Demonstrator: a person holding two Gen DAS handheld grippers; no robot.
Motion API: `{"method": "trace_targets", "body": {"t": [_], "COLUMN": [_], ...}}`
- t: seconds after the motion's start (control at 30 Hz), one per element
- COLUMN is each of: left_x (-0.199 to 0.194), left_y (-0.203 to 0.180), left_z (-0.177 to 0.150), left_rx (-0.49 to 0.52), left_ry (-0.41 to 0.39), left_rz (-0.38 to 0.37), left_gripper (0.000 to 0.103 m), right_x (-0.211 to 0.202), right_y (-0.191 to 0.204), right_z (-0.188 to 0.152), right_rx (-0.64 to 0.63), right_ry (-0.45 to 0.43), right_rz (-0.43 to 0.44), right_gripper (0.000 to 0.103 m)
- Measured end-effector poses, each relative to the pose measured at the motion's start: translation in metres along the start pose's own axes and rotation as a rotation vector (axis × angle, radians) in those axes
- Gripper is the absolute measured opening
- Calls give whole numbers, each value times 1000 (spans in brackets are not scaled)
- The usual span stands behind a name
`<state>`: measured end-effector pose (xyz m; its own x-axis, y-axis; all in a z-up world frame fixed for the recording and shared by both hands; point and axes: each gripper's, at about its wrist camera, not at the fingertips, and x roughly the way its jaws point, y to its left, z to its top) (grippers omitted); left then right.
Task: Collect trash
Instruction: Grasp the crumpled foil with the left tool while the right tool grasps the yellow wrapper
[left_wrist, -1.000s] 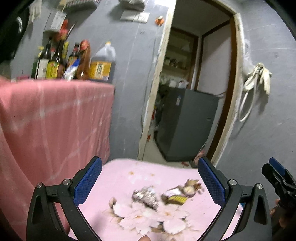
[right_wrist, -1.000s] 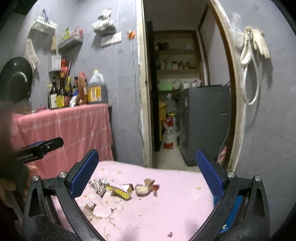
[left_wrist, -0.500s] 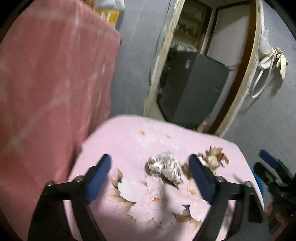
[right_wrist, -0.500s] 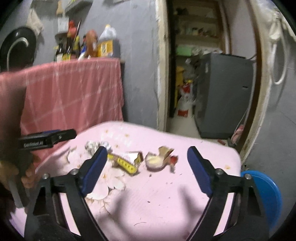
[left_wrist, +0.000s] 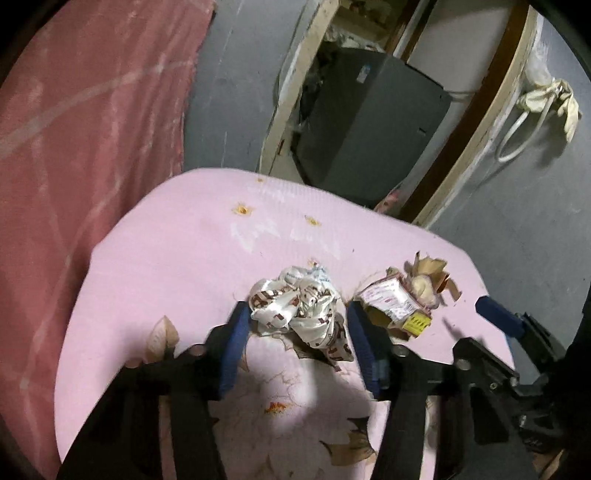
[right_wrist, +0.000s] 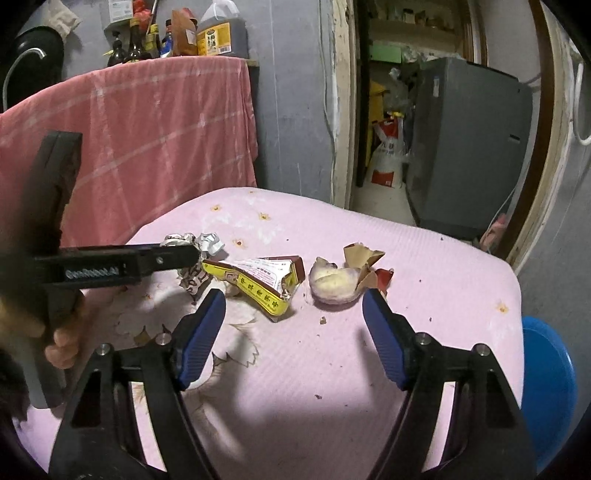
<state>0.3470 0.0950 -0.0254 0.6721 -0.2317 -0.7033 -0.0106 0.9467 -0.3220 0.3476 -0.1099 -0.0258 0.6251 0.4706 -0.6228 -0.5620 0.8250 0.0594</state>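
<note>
Left gripper (left_wrist: 295, 325) straddles the foil wad (left_wrist: 299, 314), jaws not quite pinching, lined up to grab. Right gripper (right_wrist: 293, 314) spread wide near the peel (right_wrist: 332, 282).

The crumpled wrapper (left_wrist: 299, 314) looks like glossy foil or plastic film, white with brown print, catching highlights. The torn carton (right_wrist: 262, 282) is thin printed paperboard, matt, with ragged edges. Beside it the brown paper scrap (right_wrist: 362, 254) is dull and creased. The counter (left_wrist: 184, 251) carries a pink covering, finely ribbed, with a soft sheen and printed flowers. Each claw, left claw (left_wrist: 295, 347) and right claw (right_wrist: 293, 336), is matt black plastic with blue ridged pads (right_wrist: 201, 339) and small bright metal screws. The red cloth (right_wrist: 147, 125) hangs soft and woven. The blue bin (right_wrist: 546, 398) is smooth plastic.
</note>
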Motion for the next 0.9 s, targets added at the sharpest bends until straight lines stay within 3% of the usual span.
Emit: {"method": "trace_targets", "body": {"t": [0.03, 0.37, 0.73, 0.83, 0.9], "left_x": [1, -6, -22, -26, -29], "left_y": [1, 15, 37, 36, 36], "left_z": [-1, 3, 1, 1, 0], "left_rx": [0, -35, -91, -88, -84], "left_ry": [4, -25, -39, -39, -37], "left_rz": [2, -32, -67, -82, -99], "left_gripper": [37, 24, 22, 21, 21], "right_x": [2, 25, 44, 50, 51], "right_y": [-1, 19, 35, 38, 38], "right_z": [0, 8, 22, 24, 23], "right_rx": [2, -67, -160, -185, -187], "right_ry": [10, 95, 126, 140, 148], "right_rz": [3, -7, -38, -48, -48], "right_gripper": [75, 73, 68, 55, 39]}}
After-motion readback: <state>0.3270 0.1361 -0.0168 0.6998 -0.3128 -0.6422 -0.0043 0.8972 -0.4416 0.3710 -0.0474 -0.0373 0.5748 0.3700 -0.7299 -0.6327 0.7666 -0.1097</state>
